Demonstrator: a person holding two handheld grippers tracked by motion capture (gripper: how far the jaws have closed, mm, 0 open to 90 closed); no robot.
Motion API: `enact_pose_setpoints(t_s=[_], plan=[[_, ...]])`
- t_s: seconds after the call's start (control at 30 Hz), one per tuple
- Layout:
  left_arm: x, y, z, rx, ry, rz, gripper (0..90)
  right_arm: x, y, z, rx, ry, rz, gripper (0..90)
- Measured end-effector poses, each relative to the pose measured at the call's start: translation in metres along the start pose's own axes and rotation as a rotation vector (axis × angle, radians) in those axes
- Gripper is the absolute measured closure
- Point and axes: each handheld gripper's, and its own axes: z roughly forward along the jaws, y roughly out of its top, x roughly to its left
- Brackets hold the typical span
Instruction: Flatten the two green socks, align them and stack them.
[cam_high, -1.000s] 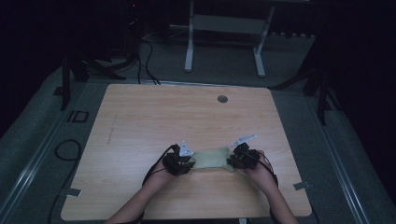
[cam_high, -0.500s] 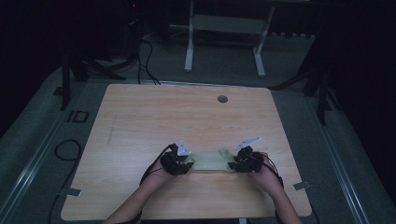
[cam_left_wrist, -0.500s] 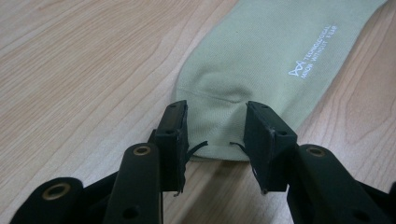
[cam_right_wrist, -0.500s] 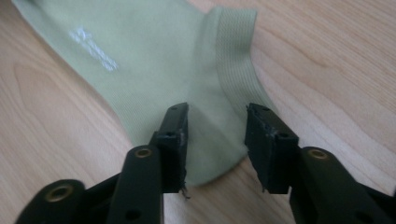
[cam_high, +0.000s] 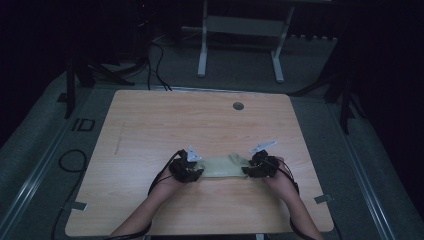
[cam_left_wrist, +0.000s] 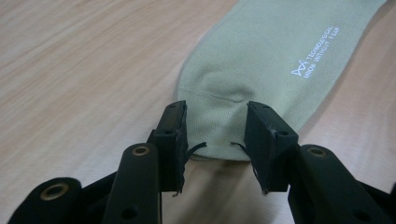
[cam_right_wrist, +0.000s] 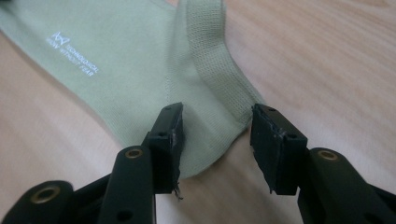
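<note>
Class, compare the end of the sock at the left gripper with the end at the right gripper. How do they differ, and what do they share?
The sock end at the left gripper is rounded, with a curved seam: the toe. The end at the right gripper has a ribbed band: the cuff side. The toe end lies centred between the open jaws; at the cuff end the sock's corner sits between them. Both ends lie flat on the table, pale green, ungripped.

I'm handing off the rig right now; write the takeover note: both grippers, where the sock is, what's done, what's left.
Left gripper: jaws open, straddling the toe end of the pale green knit sock, not clamped.
Right gripper: jaws open over the sock's ribbed cuff end.
The sock lies flat, stretched lengthwise between both grippers near the front of the light wooden table.
Done: sock laid out.
Left: probably closing on both ends for the next move, perhaps a fold.
</note>
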Motion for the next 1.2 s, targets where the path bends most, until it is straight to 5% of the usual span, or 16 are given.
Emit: enact_pose_setpoints(t_s=[0.43, 0.63, 0.8, 0.87, 1.07, 1.2], plan=[[0.018, 0.013, 0.01, 0.013, 0.049, 0.003, 56.8, -0.007, 0.017, 0.011, -0.012, -0.027, 0.039, 53.2], [0.019, 0.014, -0.003, -0.046, 0.019, -0.067, 36.9, 0.003, 0.021, 0.002, -0.049, -0.012, -0.003, 40.9], [0.023, 0.013, -0.019, -0.122, -0.005, -0.121, 24.2, 0.005, 0.021, -0.009, -0.115, 0.054, 0.024, 21.5], [0.024, 0.011, -0.022, -0.115, -0.015, -0.128, 23.4, 0.006, 0.02, -0.013, -0.138, 0.054, 0.042, 15.4], [0.024, 0.002, -0.025, -0.118, 0.007, -0.147, 7.8, 0.007, 0.019, -0.017, -0.156, 0.036, 0.066, 13.4], [0.023, -0.004, -0.028, -0.137, 0.008, -0.174, 7.3, 0.009, 0.015, -0.019, -0.187, -0.013, 0.052, 13.6]])
